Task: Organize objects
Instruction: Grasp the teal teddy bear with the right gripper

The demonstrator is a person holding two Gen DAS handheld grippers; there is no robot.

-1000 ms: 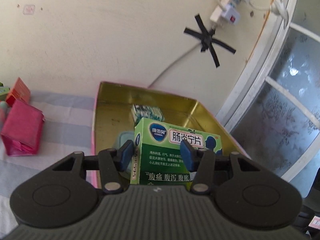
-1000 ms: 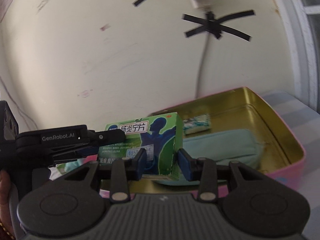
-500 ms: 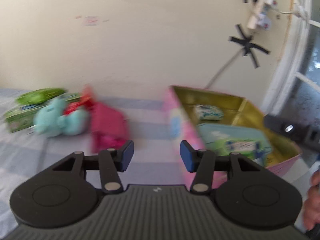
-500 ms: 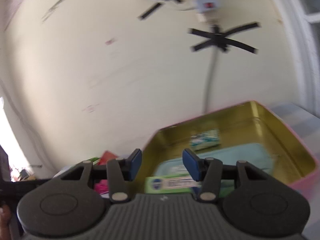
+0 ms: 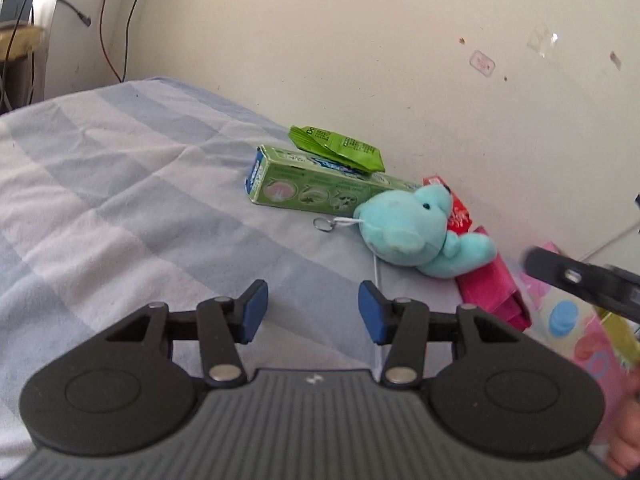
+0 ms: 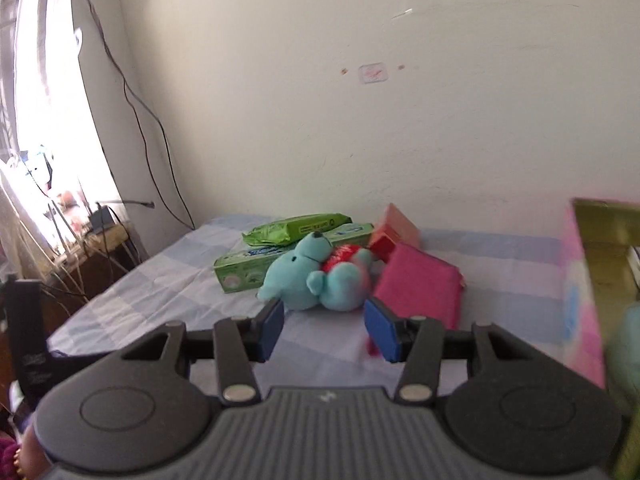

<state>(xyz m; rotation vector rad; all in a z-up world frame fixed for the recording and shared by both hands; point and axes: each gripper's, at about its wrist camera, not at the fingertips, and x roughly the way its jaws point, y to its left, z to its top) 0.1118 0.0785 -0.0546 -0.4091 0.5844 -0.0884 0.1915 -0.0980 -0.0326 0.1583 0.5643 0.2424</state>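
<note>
While both grippers hang open and empty above the bed [image 5: 100,184], the teal plush [image 6: 316,280] lies just ahead of the right gripper [image 6: 324,330], long axis crosswise to its fingers; the left gripper [image 5: 312,310] sits farther off.

One plush toy [image 6: 310,280], one long green box [image 5: 320,189], one green packet [image 5: 338,148], one pink pouch [image 6: 420,285], one red box [image 6: 394,232], perhaps one tin [image 6: 592,280].

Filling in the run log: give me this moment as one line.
left gripper: open, empty | right gripper: open, empty, facing teal plush | toothpaste box, pink pouch on bed | tin at right
</note>
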